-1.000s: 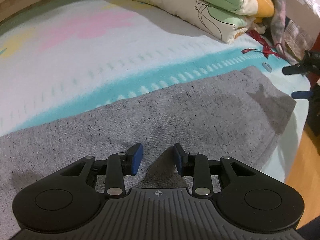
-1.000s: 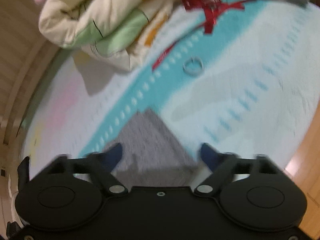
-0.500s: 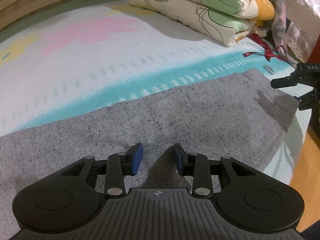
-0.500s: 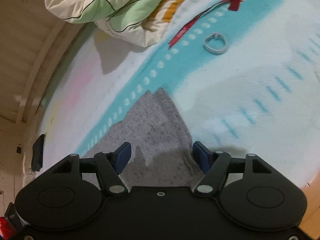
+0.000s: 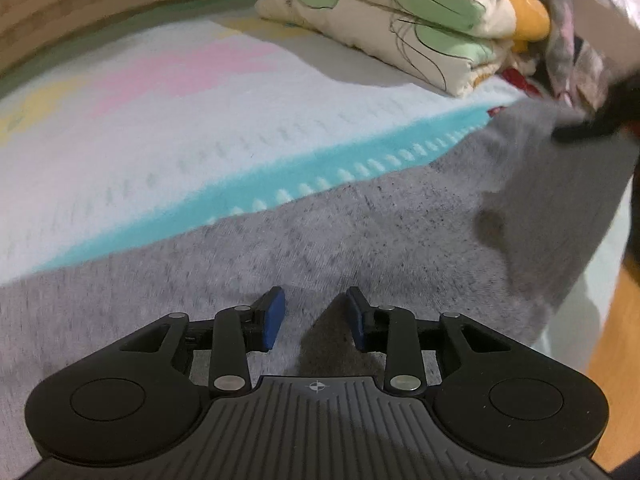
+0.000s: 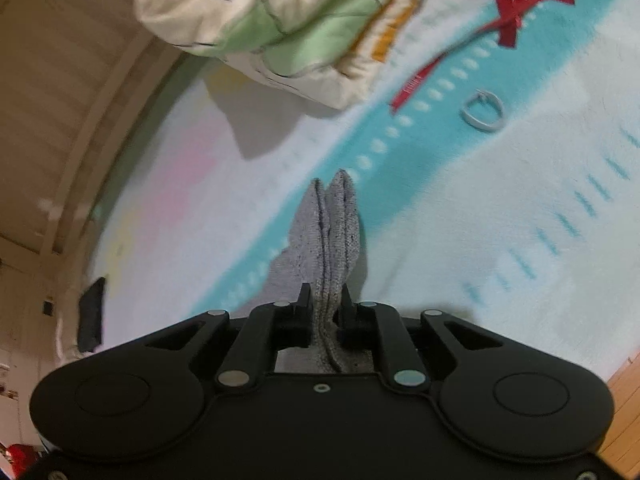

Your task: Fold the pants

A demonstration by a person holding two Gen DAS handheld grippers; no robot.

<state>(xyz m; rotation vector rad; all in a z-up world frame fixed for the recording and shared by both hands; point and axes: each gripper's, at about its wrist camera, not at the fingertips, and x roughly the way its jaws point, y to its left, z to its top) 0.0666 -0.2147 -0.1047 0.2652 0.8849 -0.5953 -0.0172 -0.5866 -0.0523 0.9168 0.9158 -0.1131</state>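
— Where are the pants [image 5: 360,240]?
— Spread flat on a striped blanket [image 5: 200,128], one corner lifted.
— And the grippers?
— Right gripper [image 6: 326,304] pinches that grey corner between closed jaws. Left gripper [image 5: 316,312] hovers above the fabric, jaws apart, empty.

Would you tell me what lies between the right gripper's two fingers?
A bunched corner of the grey pants, pinched by the right gripper; the right wrist view shows it.

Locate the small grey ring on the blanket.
Right wrist view, upper right: the grey ring lies on the blanket's teal stripe, just below the red ribbon.
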